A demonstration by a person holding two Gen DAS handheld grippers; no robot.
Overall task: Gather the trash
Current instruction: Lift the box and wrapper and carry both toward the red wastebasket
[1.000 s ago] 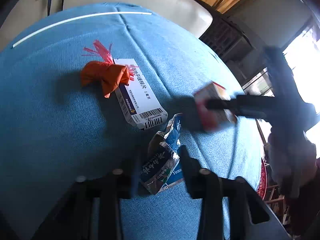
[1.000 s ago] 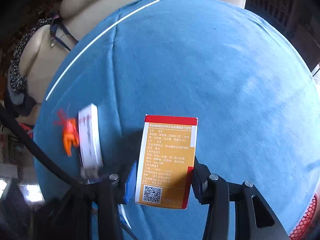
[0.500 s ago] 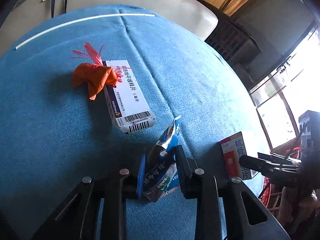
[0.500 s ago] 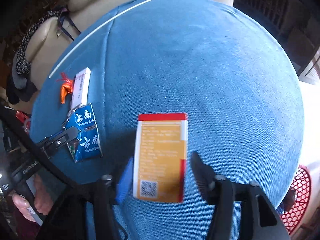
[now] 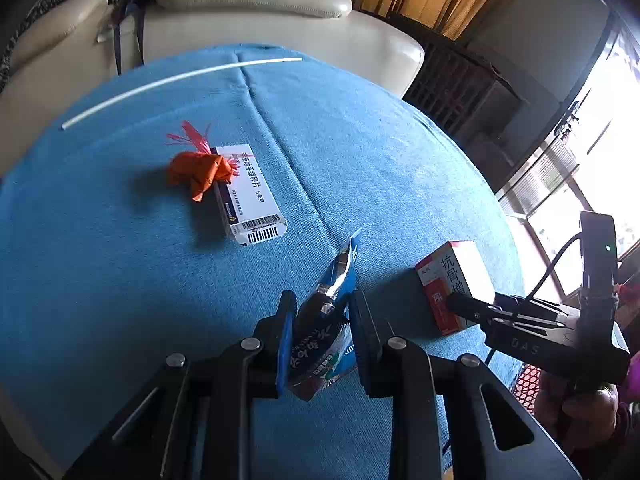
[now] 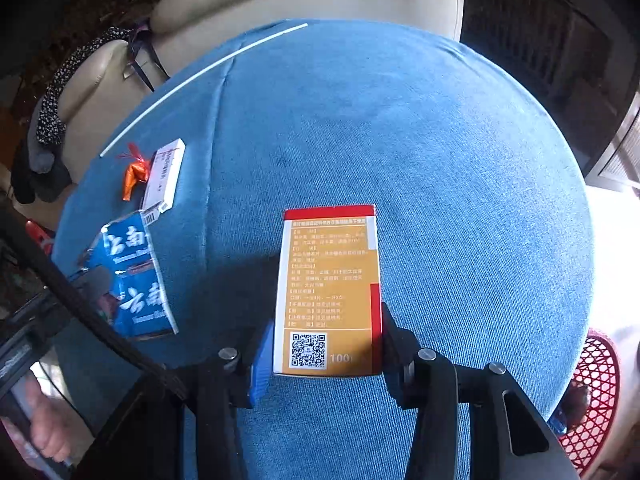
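- Trash lies spread over a surface [image 5: 400, 168] covered in blue cloth, with a cream leather sofa [image 5: 248, 4] behind its far edge.
- In the left wrist view the left gripper [image 5: 322, 312] has its fingers closed on a crumpled blue foil packet [image 5: 324, 320]; the packet stands on edge between the pads, its torn top poking up past the fingertips.
- The same packet shows at the left of the right wrist view [image 6: 132, 276], its blue face with white characters turned toward that camera.
- In the right wrist view the right gripper [image 6: 324, 344] has its fingers closing on an orange and white medicine box [image 6: 328, 284] with a red top edge and a QR code near its lower end; both pads sit against the box's sides.
- Seen from the left wrist view, this box [image 5: 456, 280] is at the right side of the surface with the right gripper's finger against it, and a hand [image 5: 588, 412] grips the handle below.
- Farther back on the cloth lies a white medicine box [image 5: 250, 194] with a barcode at its near end, flat on the surface.
- An orange wrapper [image 5: 198, 170] with red frayed strands touches the far end of that white box.
- A thin white rod [image 5: 180, 78] lies along the far edge of the surface.
- A red mesh basket [image 6: 588, 400] shows past the surface's right edge in the right wrist view.
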